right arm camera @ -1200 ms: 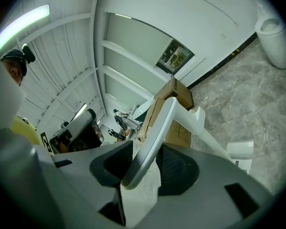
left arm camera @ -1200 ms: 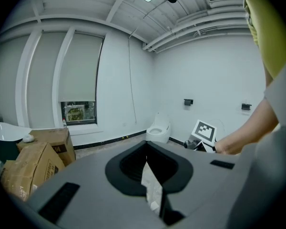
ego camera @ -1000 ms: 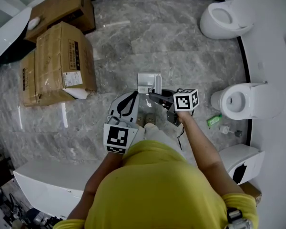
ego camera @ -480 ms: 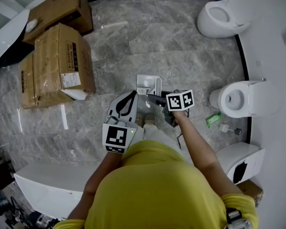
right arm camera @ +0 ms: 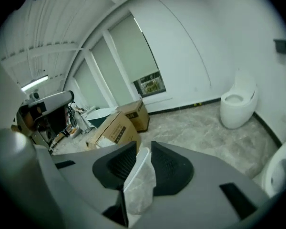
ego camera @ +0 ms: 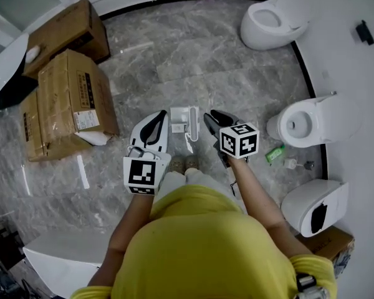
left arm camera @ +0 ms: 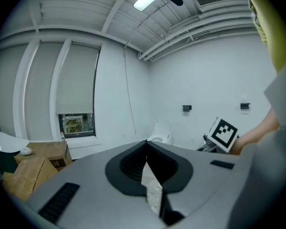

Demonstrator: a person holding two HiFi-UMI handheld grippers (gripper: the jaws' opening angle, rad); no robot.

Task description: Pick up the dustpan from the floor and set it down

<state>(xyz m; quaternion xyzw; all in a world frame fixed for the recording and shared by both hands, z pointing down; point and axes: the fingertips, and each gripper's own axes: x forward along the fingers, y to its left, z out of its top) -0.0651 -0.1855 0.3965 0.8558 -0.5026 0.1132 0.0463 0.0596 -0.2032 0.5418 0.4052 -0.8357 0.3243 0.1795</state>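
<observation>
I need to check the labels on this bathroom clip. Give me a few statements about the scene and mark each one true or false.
1. In the head view, the white dustpan shows between the left gripper and the right gripper. True.
2. The cardboard boxes stand on the person's right. False: they are on the person's left.
3. The left gripper's jaws are together. True.
4. The floor is made of wooden planks. False: it is grey, marble-look tile.
5. Only one toilet is in view. False: several stand along the right side.
</observation>
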